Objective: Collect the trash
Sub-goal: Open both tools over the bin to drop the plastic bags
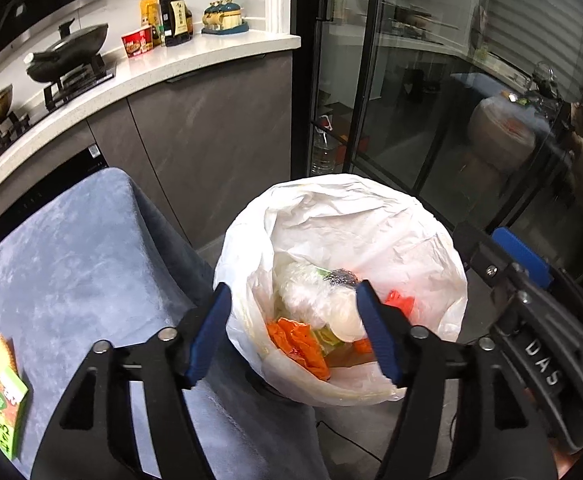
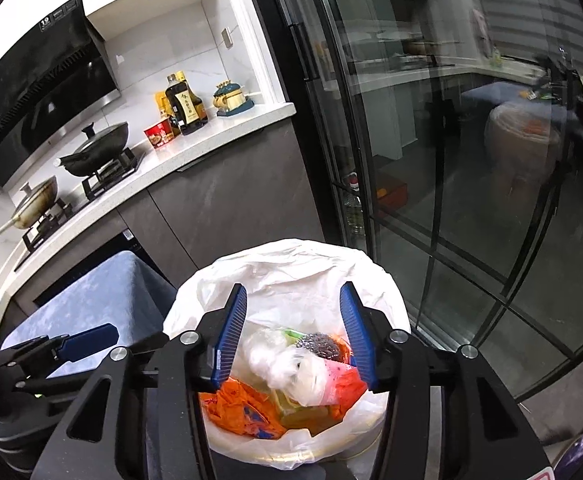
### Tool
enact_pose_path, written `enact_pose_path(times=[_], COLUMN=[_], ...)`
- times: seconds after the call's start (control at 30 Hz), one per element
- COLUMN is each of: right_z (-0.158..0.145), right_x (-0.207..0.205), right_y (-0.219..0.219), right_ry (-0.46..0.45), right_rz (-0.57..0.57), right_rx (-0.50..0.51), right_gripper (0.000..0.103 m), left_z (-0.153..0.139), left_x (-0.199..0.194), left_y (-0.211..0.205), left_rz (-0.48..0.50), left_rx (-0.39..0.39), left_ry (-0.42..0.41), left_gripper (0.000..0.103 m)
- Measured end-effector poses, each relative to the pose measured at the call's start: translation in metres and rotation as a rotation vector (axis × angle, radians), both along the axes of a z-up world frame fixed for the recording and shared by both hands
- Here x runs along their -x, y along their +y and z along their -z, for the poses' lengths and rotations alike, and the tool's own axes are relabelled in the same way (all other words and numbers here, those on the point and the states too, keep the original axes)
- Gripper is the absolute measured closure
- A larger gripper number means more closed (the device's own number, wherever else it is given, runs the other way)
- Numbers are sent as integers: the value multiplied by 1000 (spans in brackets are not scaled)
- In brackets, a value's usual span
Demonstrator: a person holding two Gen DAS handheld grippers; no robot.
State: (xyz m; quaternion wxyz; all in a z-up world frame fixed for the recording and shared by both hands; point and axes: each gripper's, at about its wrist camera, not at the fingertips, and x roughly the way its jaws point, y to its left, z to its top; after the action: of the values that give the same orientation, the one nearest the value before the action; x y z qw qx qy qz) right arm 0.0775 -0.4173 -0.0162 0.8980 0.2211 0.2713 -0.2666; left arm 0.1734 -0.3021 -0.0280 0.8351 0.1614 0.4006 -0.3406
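From the left wrist, a blue cloth (image 1: 75, 248) is seen beside a white-bagged bin (image 1: 371, 216). Orange wrappers (image 1: 299, 340) and a plastic wad (image 1: 315, 300) are held inside. The left gripper (image 1: 295, 332) is spread wide, empty. "DAS" is read on the right gripper (image 1: 523, 264).

From the right wrist, the bin (image 2: 291, 264) is seen below, with a scrubber (image 2: 318, 345) on top. That gripper (image 2: 293, 336) is open too, empty.

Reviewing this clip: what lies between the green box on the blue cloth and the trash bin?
Left wrist view: only bare blue cloth and the left gripper, jaws open, between the green box and the lined trash bin.
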Motion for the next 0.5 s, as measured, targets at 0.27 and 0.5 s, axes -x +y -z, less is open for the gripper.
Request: enact_pose_path(times=[0.27, 0.5], right_z=[-17, -33], right_x=[2, 1], right_y=[12, 41], right_ry=[-33, -56], right_rz=[-6, -64], right_rx=[13, 27], right_gripper=[53, 53], left_z=[-10, -27], left_x=[2, -7], left_y=[12, 67], left_rz=[-15, -100], left_rx=[12, 52], left_ry=[-20, -41], left_gripper=[35, 27])
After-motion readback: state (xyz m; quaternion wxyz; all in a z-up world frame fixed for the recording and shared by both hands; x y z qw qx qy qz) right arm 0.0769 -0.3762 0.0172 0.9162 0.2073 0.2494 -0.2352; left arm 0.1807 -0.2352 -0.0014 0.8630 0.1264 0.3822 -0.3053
